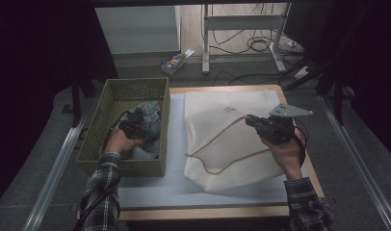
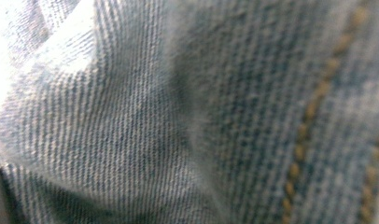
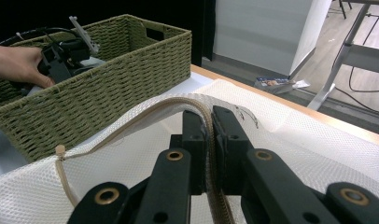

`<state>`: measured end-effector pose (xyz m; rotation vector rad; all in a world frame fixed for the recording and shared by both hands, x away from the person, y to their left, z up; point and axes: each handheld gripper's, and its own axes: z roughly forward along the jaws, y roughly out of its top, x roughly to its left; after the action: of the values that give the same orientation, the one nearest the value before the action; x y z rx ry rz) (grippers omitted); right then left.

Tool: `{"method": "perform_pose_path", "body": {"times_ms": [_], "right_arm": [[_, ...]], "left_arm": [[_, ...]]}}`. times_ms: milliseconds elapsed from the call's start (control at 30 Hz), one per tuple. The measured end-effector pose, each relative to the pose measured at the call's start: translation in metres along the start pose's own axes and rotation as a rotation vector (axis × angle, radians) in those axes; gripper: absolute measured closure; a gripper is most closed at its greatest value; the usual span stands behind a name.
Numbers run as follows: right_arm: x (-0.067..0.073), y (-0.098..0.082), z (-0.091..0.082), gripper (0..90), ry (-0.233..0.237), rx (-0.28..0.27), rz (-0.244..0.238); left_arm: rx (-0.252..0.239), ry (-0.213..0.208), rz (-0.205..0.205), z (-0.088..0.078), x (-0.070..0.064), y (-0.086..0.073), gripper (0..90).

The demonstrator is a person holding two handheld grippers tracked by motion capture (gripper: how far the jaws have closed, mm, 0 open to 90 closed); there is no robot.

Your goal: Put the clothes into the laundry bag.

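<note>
Right gripper point(image 3: 210, 140): jaws pressed together on the zipper edge point(image 3: 207, 122) of the mesh laundry bag point(image 3: 290, 140); the beige band passes between the 2 black jaws and is lifted off the bag's lower layer.
Right gripper, high view point(image 1: 249, 120): held in the right hand point(image 1: 285, 151) over the bag's right half, pointing left, with the grey 3-cornered plate on top.
Left gripper point(image 1: 136, 126): lowered into the basket, its tips buried in the denim; whether the jaws are spread or pinching cannot be told.
Left gripper view: pale blue denim garment point(image 2: 131, 130) pressed close to the lens, with a row of tan stitching at the right.
Left hand point(image 1: 120, 140): inside the basket, grasping the gripper body; plaid sleeve behind it.
Mesh laundry bag, high view point(image 1: 222, 139): white, lying flat on the white sheet point(image 1: 176, 144), just right of the basket; its beige zipper curves across the middle.
Denim garment, high view point(image 1: 152, 115): bunched inside the basket.
Basket point(image 1: 136, 86): green woven, rectangular, at the table's left edge.
Table point(image 1: 203, 211): wooden top under the white sheet.
</note>
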<state>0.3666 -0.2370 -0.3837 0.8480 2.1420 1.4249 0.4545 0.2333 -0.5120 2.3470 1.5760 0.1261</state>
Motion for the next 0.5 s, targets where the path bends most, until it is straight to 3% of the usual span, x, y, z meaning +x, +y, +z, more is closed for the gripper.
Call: {"method": "perform_pose_path", "body": {"times_ms": [200,367,400,467,500], "right_arm": [[0.0,0.0,0.0,82.6,0.001,0.002,0.002],[0.002,0.0,0.002,82.5,0.003,0.005,-0.002],[0.002,0.0,0.002,82.4,0.003,0.006,-0.002],[0.002,0.0,0.003,82.4,0.003,0.006,-0.002],[0.002,0.0,0.003,82.4,0.004,0.006,-0.002]], "left_arm": [[0.036,0.009,0.011,0.003,-0.006,0.001,0.0],[0.051,-0.007,-0.005,-0.003,-0.006,0.002,20.5],[0.05,-0.01,-0.012,-0.005,-0.005,0.002,20.5],[0.044,-0.004,-0.02,-0.008,-0.003,0.001,34.5],[0.036,-0.004,-0.029,-0.008,-0.002,0.0,37.3]]}}
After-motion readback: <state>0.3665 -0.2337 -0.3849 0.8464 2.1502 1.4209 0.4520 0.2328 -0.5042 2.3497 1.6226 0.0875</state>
